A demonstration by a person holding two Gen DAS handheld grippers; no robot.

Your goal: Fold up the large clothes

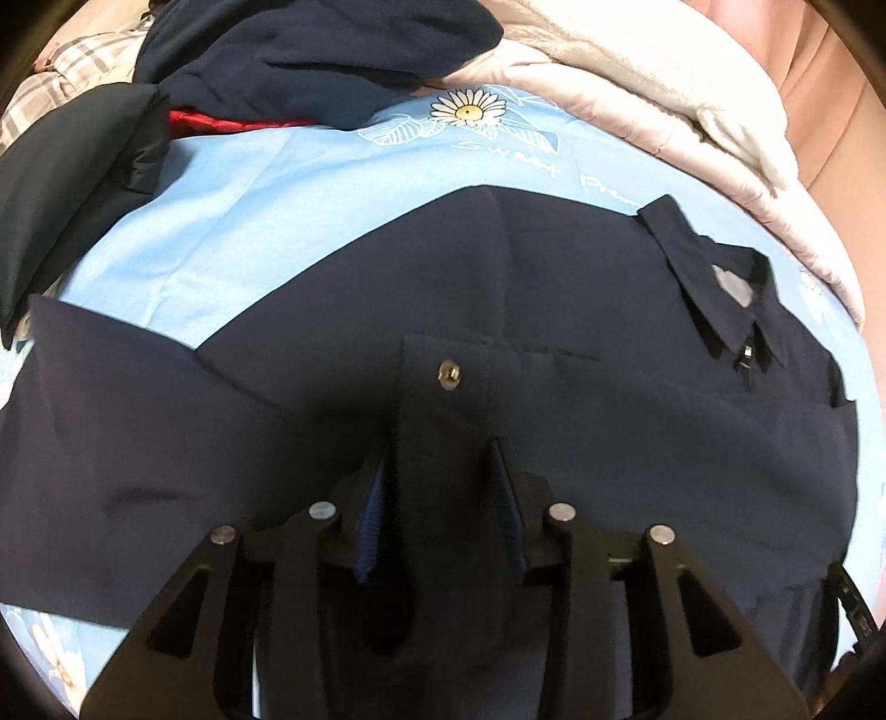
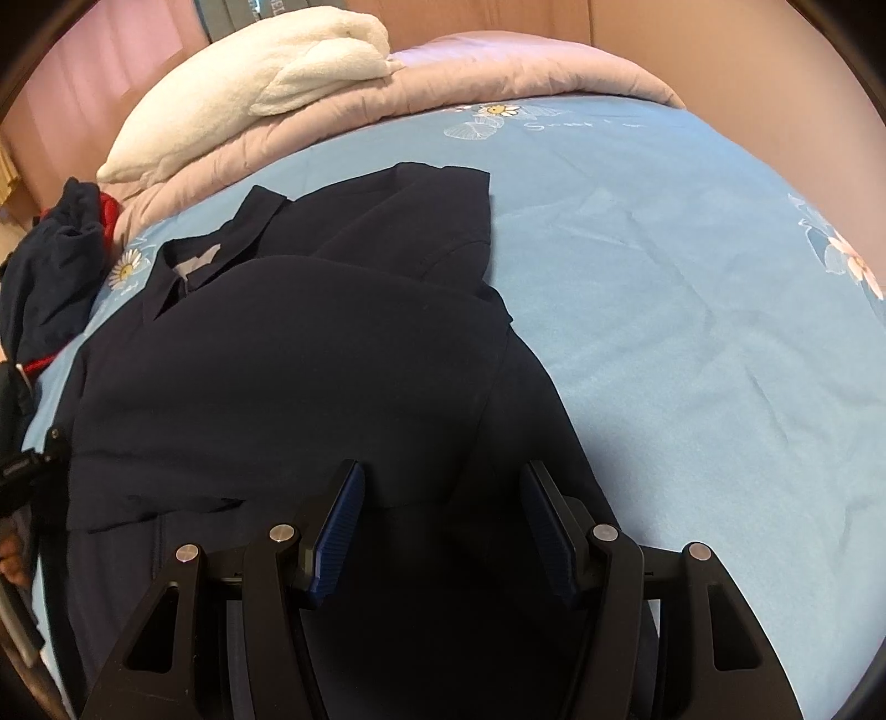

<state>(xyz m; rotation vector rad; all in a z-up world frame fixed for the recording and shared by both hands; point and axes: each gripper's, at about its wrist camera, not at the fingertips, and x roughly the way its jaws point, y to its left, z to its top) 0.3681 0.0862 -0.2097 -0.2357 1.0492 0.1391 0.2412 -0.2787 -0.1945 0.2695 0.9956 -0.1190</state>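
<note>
Left wrist view has the left tool (image 1: 443, 459) clamped onto a strip of the navy shirt (image 1: 554, 310), the strip with a small metal snap (image 1: 448, 375) on it, and the blue pads (image 1: 377, 498) sit tight on both sides of that fabric. That shirt lies spread on the light blue bed sheet (image 1: 266, 188), with its collar (image 1: 703, 277) off to the right of the snap. Beyond the shirt there's a daisy print (image 1: 468, 109) on the sheet. Up past the shirt's far left edge sits a pile of dark clothes (image 1: 288, 50) with a bit of red fabric (image 1: 221, 122) peeking out under it, and a pinkish quilt (image 1: 637, 122) bunches up to the right of the daisy.

Right wrist view shows the right tool (image 2: 443, 526) with its jaws spread wide, nothing between them, hanging just above the shirt (image 2: 288, 376). From here the collar (image 2: 243, 232) is at the shirt's far left end, one sleeve (image 2: 443, 210) lies folded across the top, and a white towel (image 2: 266, 72) rests on the quilt (image 2: 498, 72) past the collar.
</note>
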